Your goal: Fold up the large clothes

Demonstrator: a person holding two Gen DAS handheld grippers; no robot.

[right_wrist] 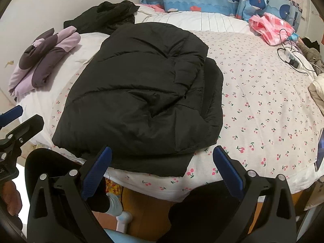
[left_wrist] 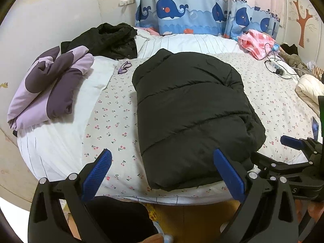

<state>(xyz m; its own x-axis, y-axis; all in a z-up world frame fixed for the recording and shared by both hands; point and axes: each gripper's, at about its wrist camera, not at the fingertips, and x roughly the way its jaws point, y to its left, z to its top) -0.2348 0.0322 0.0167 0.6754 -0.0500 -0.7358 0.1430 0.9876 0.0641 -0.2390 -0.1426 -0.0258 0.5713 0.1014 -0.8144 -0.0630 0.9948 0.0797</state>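
On cherry-print bed sheet [right_wrist: 263, 93], near its front edge: folded puffy black quilted jacket [right_wrist: 139, 93], probably light, squashy, slippery, so pinch a thick hem corner; left gripper [left_wrist: 162, 174] and right gripper [right_wrist: 162, 172] both spread, empty.

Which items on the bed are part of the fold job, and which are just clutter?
Job:
black puffer jacket, folded on the bed
left gripper and right gripper, both open, holding nothing

Lying about:
purple jacket
black garment heap
glasses
pink cloth
power strip with cable
cream bedding
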